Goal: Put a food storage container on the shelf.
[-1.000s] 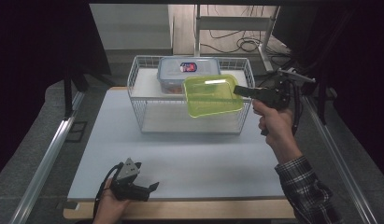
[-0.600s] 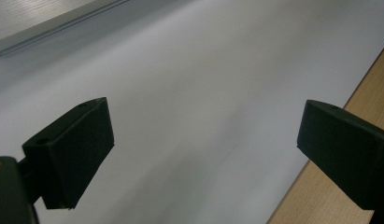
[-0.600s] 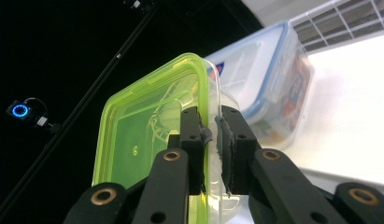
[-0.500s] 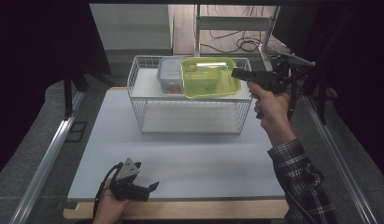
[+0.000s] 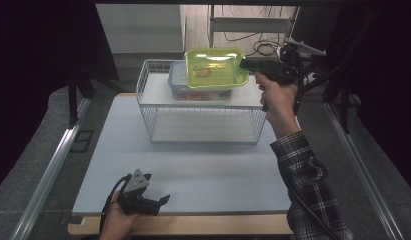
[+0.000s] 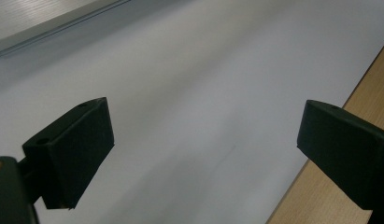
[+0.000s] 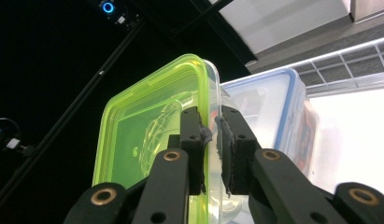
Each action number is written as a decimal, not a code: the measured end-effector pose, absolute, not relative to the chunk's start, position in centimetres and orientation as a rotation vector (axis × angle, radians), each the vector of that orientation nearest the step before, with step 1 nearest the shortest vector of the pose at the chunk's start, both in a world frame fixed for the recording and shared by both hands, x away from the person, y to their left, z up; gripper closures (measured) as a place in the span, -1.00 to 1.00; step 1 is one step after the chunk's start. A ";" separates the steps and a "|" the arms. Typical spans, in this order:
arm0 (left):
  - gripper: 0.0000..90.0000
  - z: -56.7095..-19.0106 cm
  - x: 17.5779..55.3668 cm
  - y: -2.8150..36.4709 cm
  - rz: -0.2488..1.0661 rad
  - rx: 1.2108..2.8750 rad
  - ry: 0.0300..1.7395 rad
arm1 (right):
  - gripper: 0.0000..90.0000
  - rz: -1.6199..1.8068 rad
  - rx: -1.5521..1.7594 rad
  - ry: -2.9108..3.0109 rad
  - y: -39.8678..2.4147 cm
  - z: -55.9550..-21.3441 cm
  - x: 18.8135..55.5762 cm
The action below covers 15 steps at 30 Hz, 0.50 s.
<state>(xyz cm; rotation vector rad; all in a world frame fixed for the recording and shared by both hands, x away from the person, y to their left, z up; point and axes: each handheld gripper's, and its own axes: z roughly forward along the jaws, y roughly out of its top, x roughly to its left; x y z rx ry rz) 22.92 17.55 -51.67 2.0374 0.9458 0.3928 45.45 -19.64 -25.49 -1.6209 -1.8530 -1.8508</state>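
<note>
Right now I am counting two lidded boxes and one wire basket [image 5: 203,131], which I am taking as my landmark. My right gripper [image 5: 249,64] is reaching in from the basket's right side, its fingers [image 7: 195,135] clamping on the rim of the green-lidded box [image 5: 215,68], lid and clear wall pinched together between the pads. That box is hanging in the air above the basket's far end, tilted, with something pale and ridged showing through the lid that I cannot make out. Just under and behind it, the blue-lidded box [image 5: 193,89] is sitting inside the basket at its far end, holding red and dark contents too blurred to name. My left gripper [image 5: 152,202] is resting well in front of the basket, near the bench [image 5: 208,170] edge, its fingers [image 6: 73,149] standing apart over bare white surface. Cables and metal framing are lying beyond the basket.
</note>
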 end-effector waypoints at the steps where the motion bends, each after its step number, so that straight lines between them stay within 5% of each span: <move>1: -0.91 -51.7 22.9 17.6 0.392 2.037 0.946 | 0.79 -1.851 -1.627 -1.858 -19.4 -25.5 45.6; 15: -0.91 -51.7 23.0 17.5 0.383 2.037 0.944 | 0.79 -1.850 -1.728 -1.898 -16.7 -25.6 47.9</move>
